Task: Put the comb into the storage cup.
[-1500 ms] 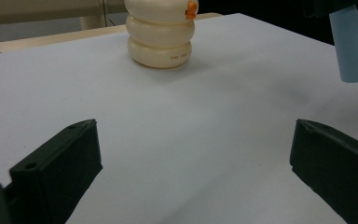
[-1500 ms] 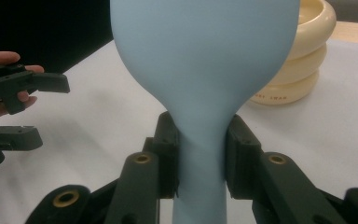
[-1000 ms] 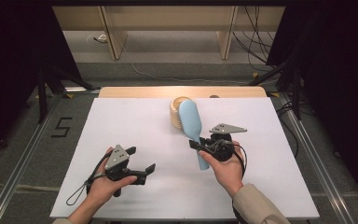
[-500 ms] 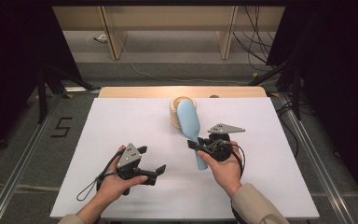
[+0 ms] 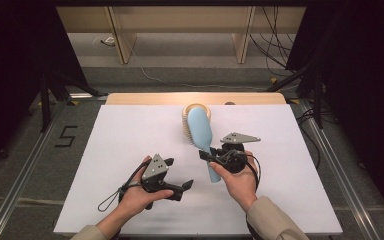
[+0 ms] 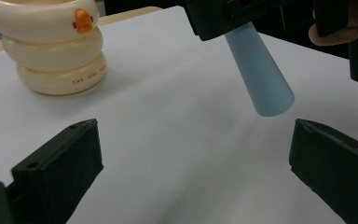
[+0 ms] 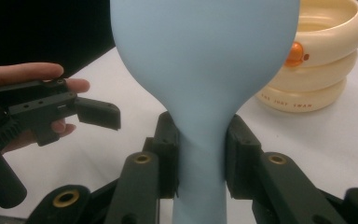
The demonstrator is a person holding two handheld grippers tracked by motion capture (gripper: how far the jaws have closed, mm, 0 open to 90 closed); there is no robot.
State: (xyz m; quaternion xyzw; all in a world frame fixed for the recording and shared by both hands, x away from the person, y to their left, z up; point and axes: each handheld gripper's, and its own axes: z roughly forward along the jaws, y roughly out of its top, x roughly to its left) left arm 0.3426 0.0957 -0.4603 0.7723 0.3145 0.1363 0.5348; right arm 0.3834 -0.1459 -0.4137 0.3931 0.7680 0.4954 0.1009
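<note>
A light blue hairbrush (image 5: 200, 131) is held off the white table, its bristles facing left. My right gripper (image 5: 206, 156) is shut on the neck of the hairbrush (image 7: 200, 84), both jaws pressed against it. The free end of the brush handle (image 6: 261, 79) hangs between and beyond my left gripper's jaws. My left gripper (image 5: 186, 186) is open, low over the table at the front left, pointing right toward the handle end. A cream ring-shaped cup with a small orange duck mark (image 6: 51, 44) stands at the table's far edge, behind the brush head (image 5: 198, 108).
The white table sheet (image 5: 130, 140) ends in a wooden strip (image 5: 145, 98) at the back. A cable (image 5: 112, 197) trails from my left gripper over the sheet. Metal rails run along both sides of the table.
My left gripper has moved right, toward the end of the brush handle, and turned to point at it. The right gripper and the hairbrush have hardly moved.
</note>
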